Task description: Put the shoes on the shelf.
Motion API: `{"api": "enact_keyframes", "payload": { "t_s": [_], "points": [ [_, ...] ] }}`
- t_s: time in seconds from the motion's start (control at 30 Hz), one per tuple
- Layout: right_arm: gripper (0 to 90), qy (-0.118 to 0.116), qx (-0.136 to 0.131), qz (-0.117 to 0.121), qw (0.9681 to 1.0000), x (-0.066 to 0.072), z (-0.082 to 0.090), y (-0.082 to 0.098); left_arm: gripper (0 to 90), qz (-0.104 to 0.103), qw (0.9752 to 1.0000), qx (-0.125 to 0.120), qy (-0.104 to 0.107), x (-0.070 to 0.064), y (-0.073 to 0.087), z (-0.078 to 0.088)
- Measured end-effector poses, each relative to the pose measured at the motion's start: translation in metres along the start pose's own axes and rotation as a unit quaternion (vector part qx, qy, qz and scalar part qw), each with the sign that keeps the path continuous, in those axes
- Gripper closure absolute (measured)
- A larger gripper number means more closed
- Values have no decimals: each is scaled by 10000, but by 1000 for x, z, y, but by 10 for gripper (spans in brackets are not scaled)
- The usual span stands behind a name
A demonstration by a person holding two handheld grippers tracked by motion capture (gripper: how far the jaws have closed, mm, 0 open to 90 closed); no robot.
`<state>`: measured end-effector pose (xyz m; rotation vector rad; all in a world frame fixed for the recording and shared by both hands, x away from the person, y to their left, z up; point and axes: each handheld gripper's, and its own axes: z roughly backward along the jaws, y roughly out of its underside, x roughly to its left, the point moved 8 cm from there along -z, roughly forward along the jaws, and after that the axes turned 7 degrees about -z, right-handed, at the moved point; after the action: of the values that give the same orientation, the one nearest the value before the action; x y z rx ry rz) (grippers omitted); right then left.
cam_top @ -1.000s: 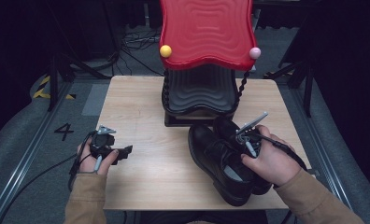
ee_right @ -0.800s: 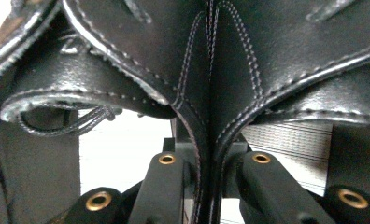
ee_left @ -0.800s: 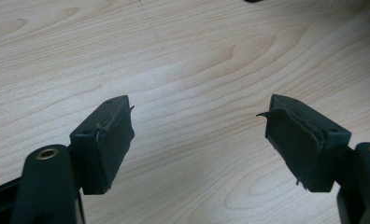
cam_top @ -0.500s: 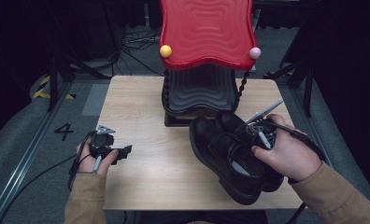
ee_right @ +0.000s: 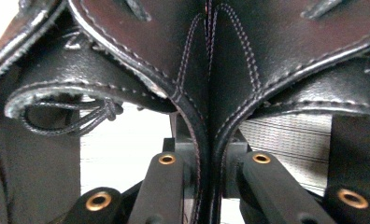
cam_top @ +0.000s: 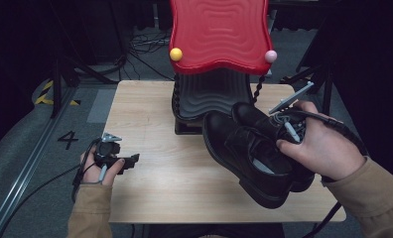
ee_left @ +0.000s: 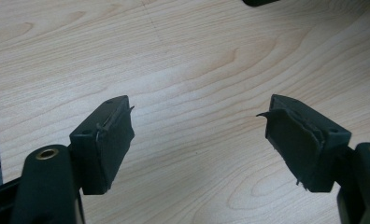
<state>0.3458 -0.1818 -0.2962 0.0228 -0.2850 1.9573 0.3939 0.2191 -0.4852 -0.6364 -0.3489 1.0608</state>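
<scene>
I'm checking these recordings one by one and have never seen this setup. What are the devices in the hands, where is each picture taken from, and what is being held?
A person sits at a wooden table, holding a two-jaw gripper in each hand. The high view looks down from above; the other two come from cameras riding on the grippers. The left gripper rests low over bare wood with jaws apart and nothing between them. The right gripper pinches the inner edges of a pair of black shoes, pressed together, lifted off the table. Behind stands a red wavy rack.

2 black leather lace-up shoes — pressed side by side, toes tilted down — hang above the table's right half.
</scene>
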Motion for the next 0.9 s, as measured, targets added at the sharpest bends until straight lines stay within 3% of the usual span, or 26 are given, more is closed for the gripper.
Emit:
{"api": "enact_keyframes", "payload": {
  "t_s": [0.33,0.63,0.8,0.9],
  "points": [
    [824,-270,-178,38,9995,9,41,-9,237,23,10000,-23,25,0,0,1],
    [824,-313,-299,50,9991,14,69,-22,237,21,10000,-39,13,2,0,1],
    [824,-361,-407,-3,9985,17,86,-32,236,36,10000,-43,30,2,0,2],
    [823,-451,-332,-82,9984,19,99,-39,236,45,10000,-47,20,2,0,2]
  ]
}}
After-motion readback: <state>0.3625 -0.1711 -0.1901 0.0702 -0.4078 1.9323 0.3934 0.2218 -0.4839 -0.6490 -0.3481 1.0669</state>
